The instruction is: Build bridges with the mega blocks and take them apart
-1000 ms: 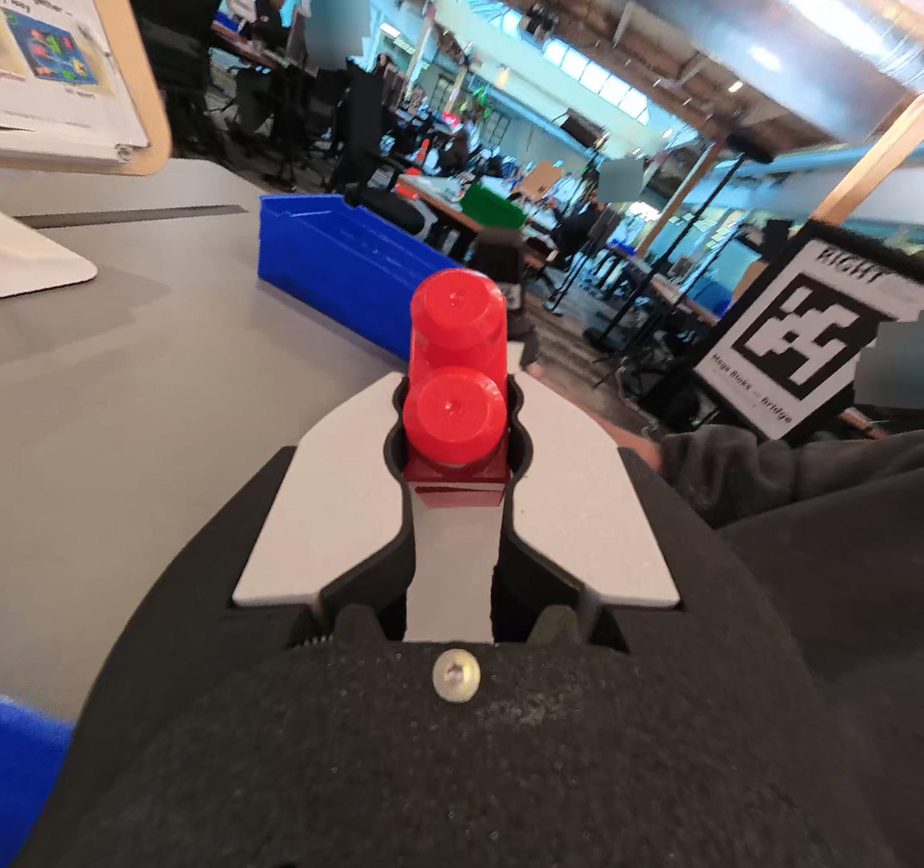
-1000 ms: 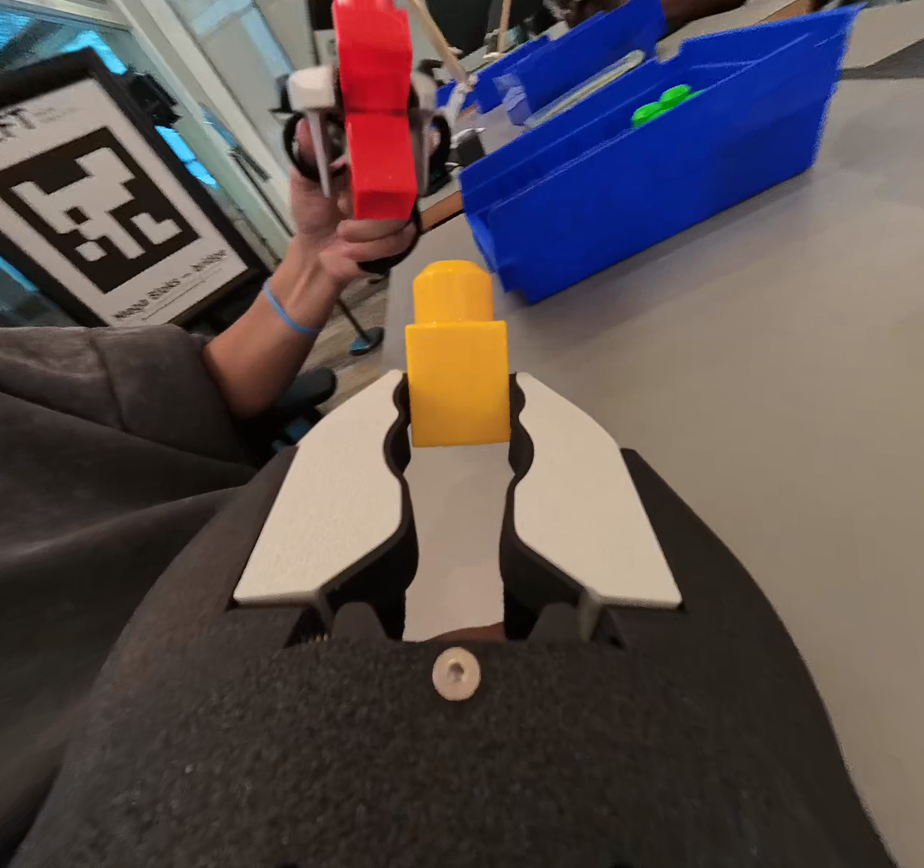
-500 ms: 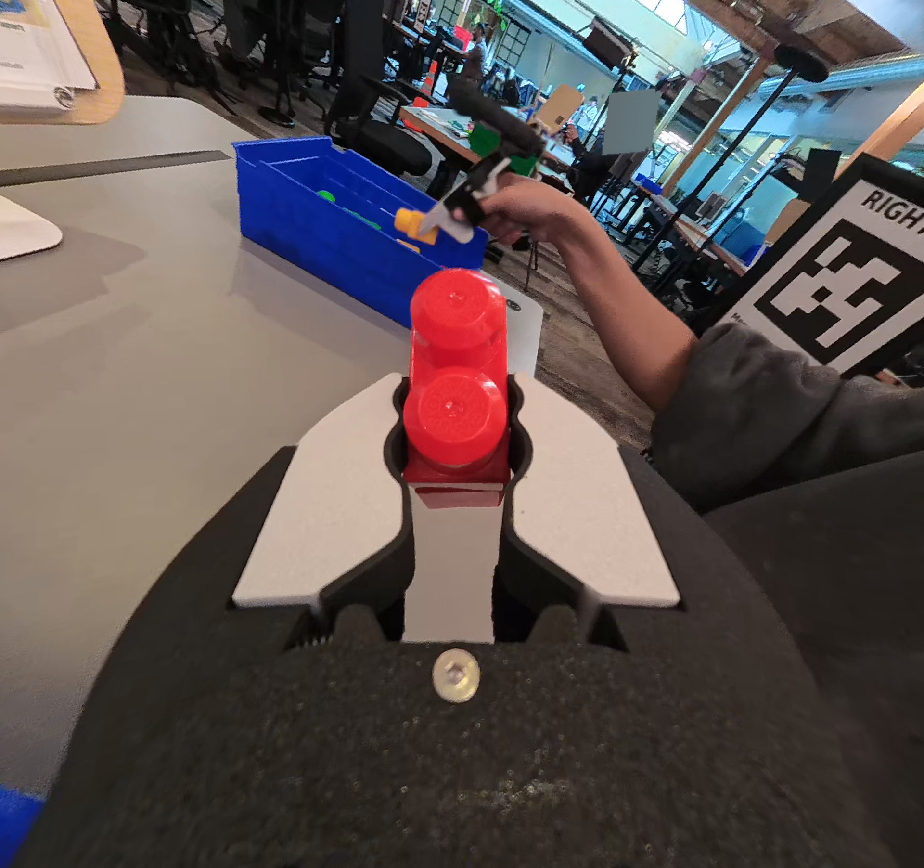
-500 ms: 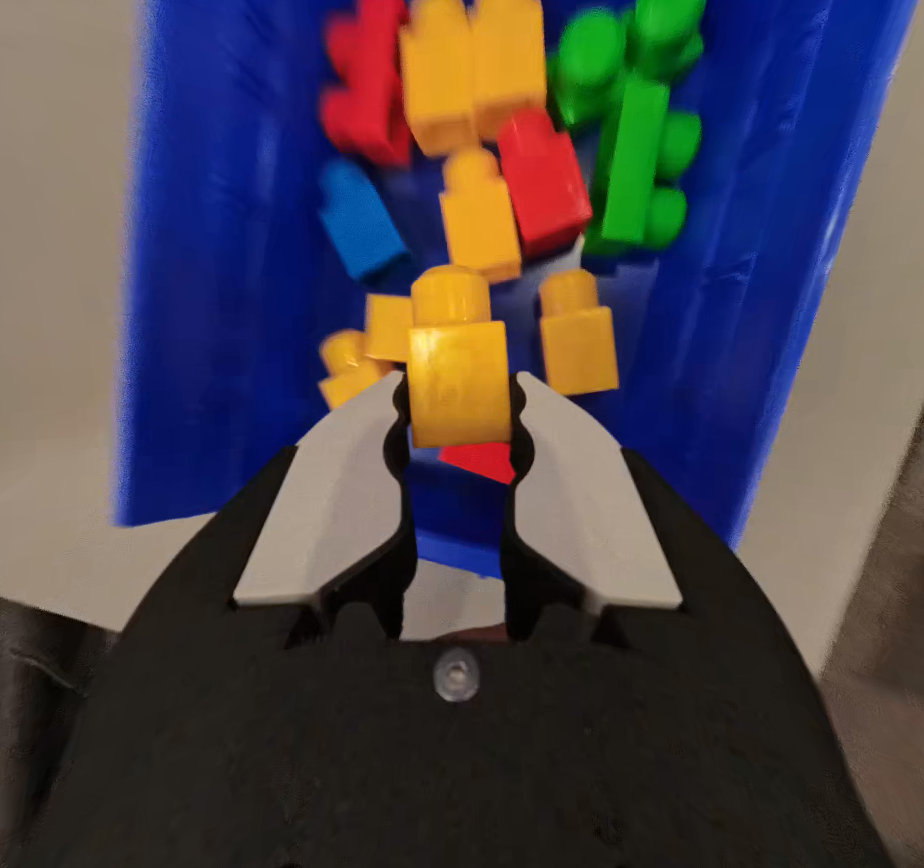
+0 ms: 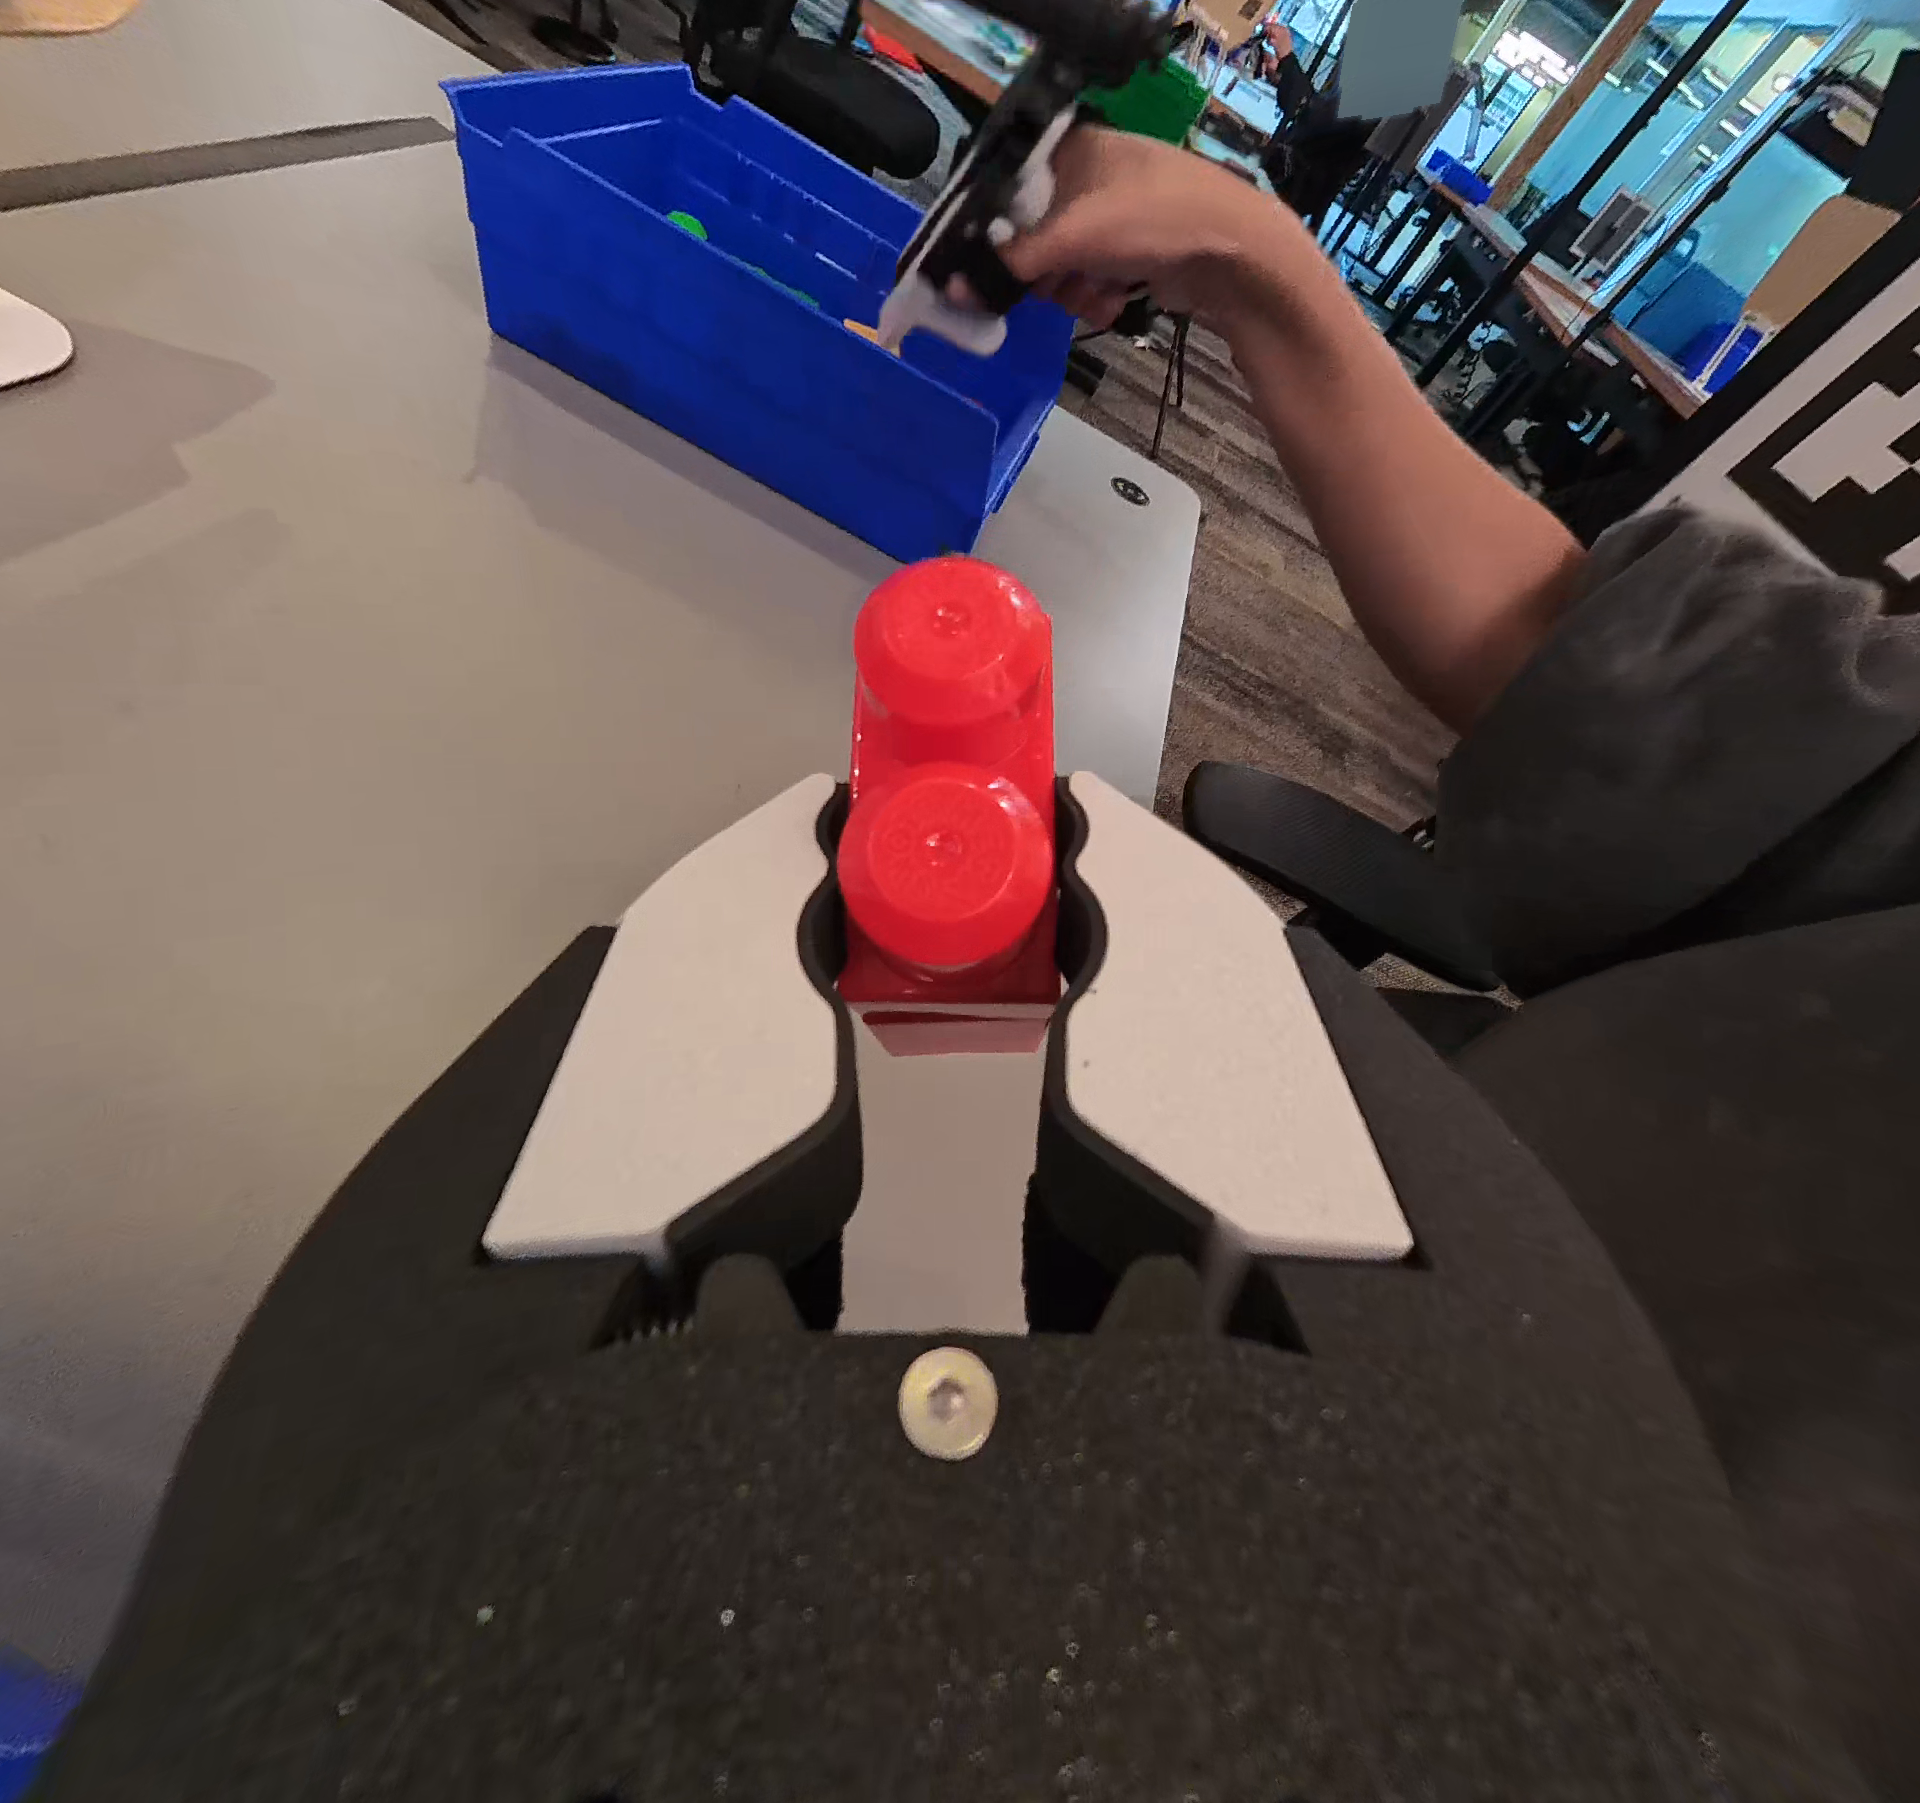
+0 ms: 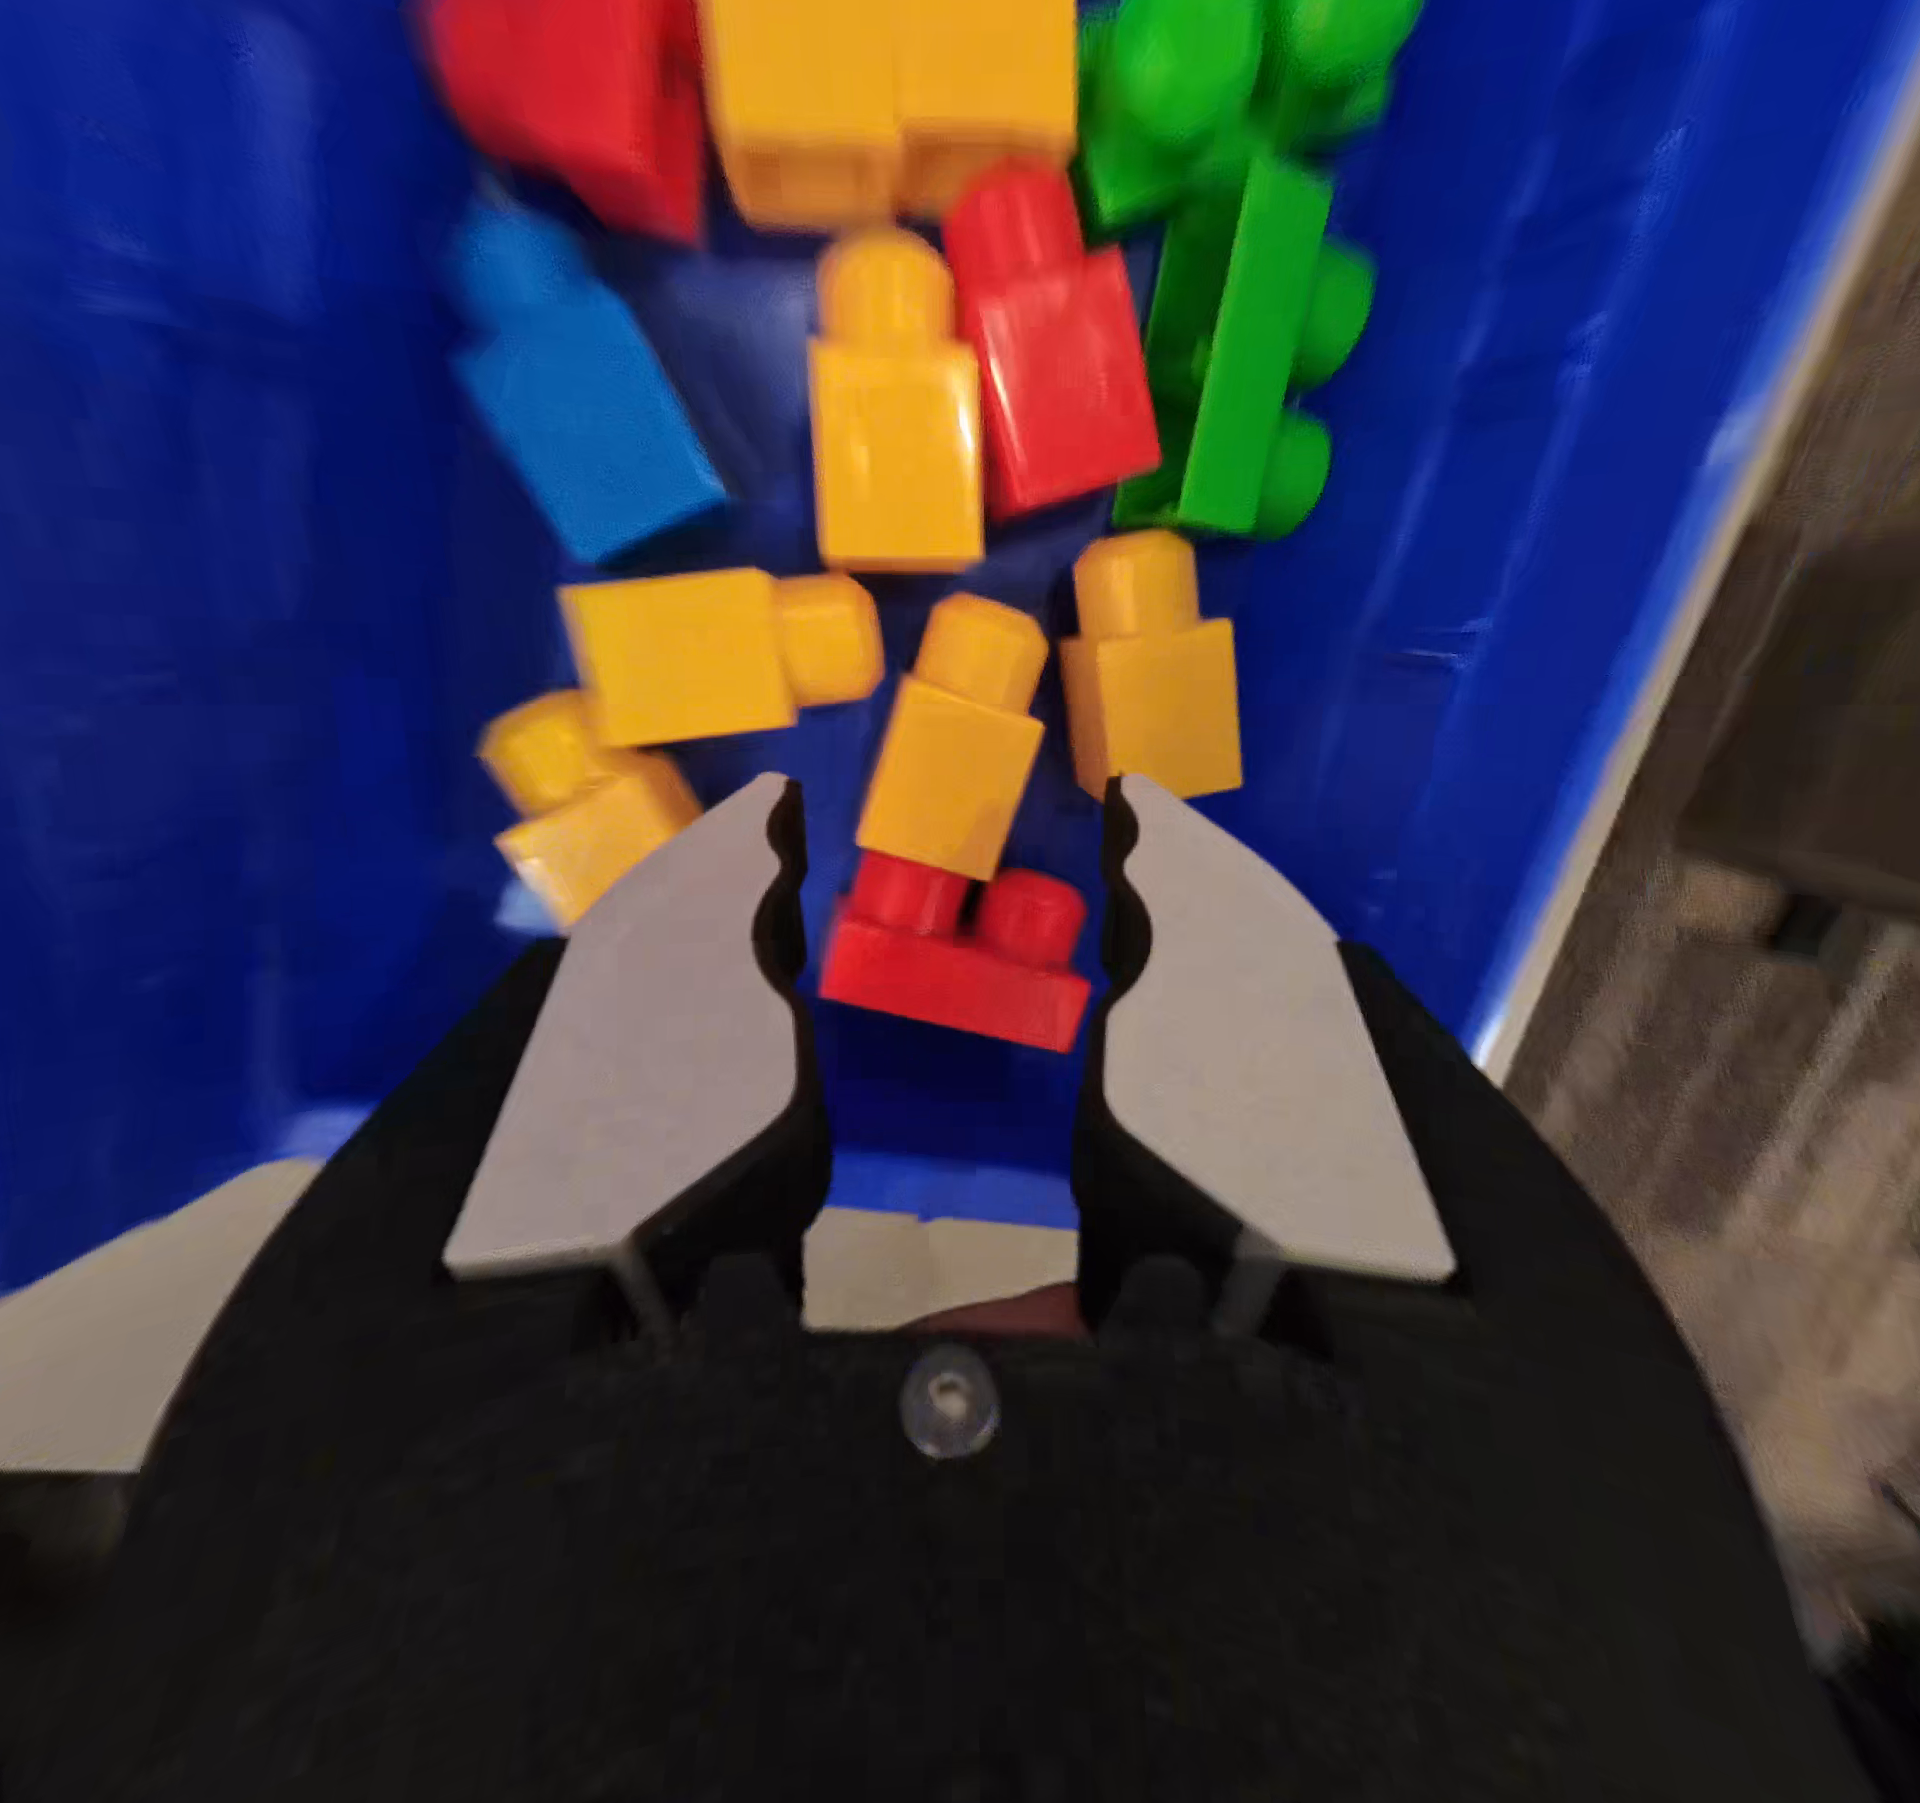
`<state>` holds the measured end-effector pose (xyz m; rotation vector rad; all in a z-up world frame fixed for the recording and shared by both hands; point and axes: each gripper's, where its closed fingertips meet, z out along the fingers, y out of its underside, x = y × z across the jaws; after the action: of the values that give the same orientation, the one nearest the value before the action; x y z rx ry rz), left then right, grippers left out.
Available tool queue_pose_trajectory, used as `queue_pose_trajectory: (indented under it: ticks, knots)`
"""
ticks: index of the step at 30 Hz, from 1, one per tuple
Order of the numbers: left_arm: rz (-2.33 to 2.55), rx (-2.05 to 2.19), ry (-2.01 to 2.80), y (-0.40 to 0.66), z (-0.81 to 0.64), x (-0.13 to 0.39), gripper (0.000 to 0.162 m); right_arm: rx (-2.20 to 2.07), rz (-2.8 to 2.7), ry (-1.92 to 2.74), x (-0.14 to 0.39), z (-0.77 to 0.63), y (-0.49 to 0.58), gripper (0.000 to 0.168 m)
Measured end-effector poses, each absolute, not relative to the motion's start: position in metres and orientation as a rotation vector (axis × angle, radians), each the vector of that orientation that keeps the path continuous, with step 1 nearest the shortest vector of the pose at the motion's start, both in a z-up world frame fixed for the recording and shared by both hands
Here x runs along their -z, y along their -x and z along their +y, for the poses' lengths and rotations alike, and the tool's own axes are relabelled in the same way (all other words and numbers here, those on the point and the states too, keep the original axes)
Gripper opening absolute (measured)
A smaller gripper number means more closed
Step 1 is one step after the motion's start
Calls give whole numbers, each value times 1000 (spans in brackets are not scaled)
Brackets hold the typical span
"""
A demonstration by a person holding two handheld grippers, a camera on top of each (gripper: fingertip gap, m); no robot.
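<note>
Smeared by motion blur beyond the fingertips (image 6: 1127, 797): heap of blocks (image 6: 899, 403) inside the blue bin (image 6: 1538, 403), edges soft, uppermost ones cut off by the top edge. Hidden between the fingers (image 5: 717, 984): lower sides of the red block (image 5: 945, 818).

Left gripper (image 5: 948, 880) sits level and low, its pale fingers (image 5: 717, 1015) pinched in tight with something clamped between them, pointing forward. Over on the other side, the right gripper (image 6: 951, 912) tips steeply downward, fingers (image 6: 665, 1005) spread with a clear gap and nothing between them. From the left wrist view, the right hand (image 5: 1122, 231) wraps the handle, bare forearm (image 5: 1382, 486) stretched out, grey sleeve (image 5: 1662, 714) pushed up near the elbow.
</note>
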<state>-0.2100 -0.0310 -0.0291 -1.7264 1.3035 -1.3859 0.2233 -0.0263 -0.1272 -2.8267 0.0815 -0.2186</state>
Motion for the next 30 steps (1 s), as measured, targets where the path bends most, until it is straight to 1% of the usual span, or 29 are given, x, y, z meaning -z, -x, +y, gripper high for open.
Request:
queue_pose_trajectory:
  ticks: [1, 3, 4, 5, 7, 8, 9, 11, 12, 14, 16, 19, 21, 24, 25, 30]
  knots:
    - [1306, 1380, 1727, 211, -31, 30, 36, 184, 45, 2703, 106, -23, -208, 55]
    - [1298, 1371, 1731, 213, -29, 30, 36, 24, -79, 2373, 55, -17, -152, 53]
    - [1289, 1375, 1734, 214, -27, 30, 36, -125, -156, 2193, 31, -18, -112, 48]
    - [1281, 1382, 1738, 215, -26, 30, 36, -290, -239, 2005, 10, -24, -68, 47]
    - [1261, 1391, 1745, 216, -23, 31, 36, -586, -366, 1644, -16, -47, 7, 45]
    - [1256, 1394, 1748, 215, -23, 32, 36, -680, -388, 1504, -17, -55, 31, 44]
    - [1255, 1397, 1751, 214, -22, 33, 36, -728, -364, 1466, -7, -53, 45, 40]
    - [1243, 1390, 1757, 211, -21, 33, 36, -762, -368, 1570, 24, -41, 70, 58]
    - [1231, 1383, 1766, 210, -20, 33, 36, -737, -369, 1609, 34, -36, 82, 58]
    - [1176, 1318, 1808, 207, -12, 37, 36, -570, -444, 1680, 51, -30, 111, 61]
    - [1076, 1234, 1871, 203, -1, 41, 36, -411, -536, 1747, 65, -31, 151, 69]
    - [1015, 1282, 1873, 191, -5, 41, 36, -245, -602, 1742, 70, -36, 196, 62]
    - [1026, 1338, 1880, 183, -15, 45, 36, -117, -593, 1728, 67, -31, 201, 56]
    - [1057, 1356, 1886, 177, -26, 50, 36, -109, -622, 1767, 69, -29, 204, 40]
    - [1065, 1347, 1885, 176, -28, 51, 36, -119, -630, 1769, 70, -30, 205, 37]
    - [1129, 1264, 1863, 177, -28, 50, 36, -58, -685, 1842, 89, -30, 196, 36]
